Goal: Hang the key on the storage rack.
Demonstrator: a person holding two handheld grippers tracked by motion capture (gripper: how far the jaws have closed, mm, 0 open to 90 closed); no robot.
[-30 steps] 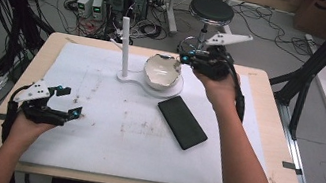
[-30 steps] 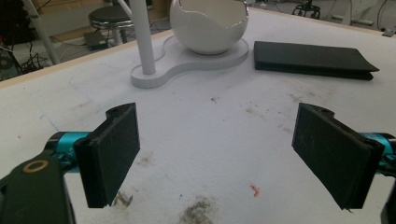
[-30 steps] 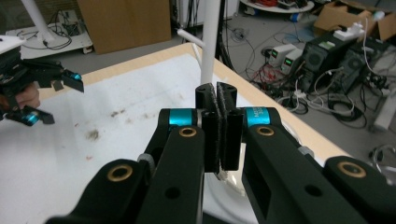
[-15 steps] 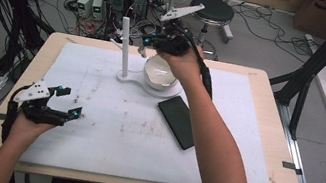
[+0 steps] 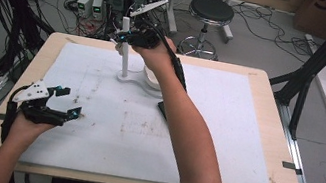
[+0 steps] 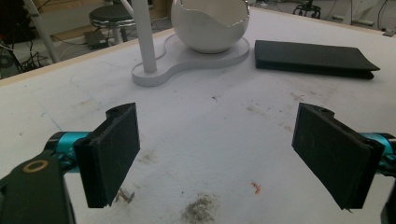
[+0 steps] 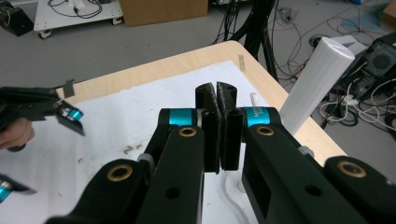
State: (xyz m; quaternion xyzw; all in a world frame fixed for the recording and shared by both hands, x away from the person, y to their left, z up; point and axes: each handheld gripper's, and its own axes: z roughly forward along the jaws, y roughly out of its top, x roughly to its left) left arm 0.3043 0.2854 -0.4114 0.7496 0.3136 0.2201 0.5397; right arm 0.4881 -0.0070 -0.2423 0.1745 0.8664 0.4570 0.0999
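Step in hand: the right gripper (image 5: pixel 120 38) is at the top of the white post (image 5: pixel 124 53) of the stand, its fingers (image 7: pixel 217 122) clenched together on nothing; I judge it is lining up with the post.
White post: upright, just beside the closed fingers, to their right in the right gripper view.
Egg-shaped bowl (image 6: pixel 211 24): on the same white base (image 6: pixel 187 60), beyond the left fingers.
Black phone (image 6: pixel 314 58): flat beside the base.
Left gripper (image 5: pixel 64 101): fingers released wide, hovering over the table (image 5: pixel 264 84), holding nothing.
Next move: probably the right fingers must part before they can close around the post.
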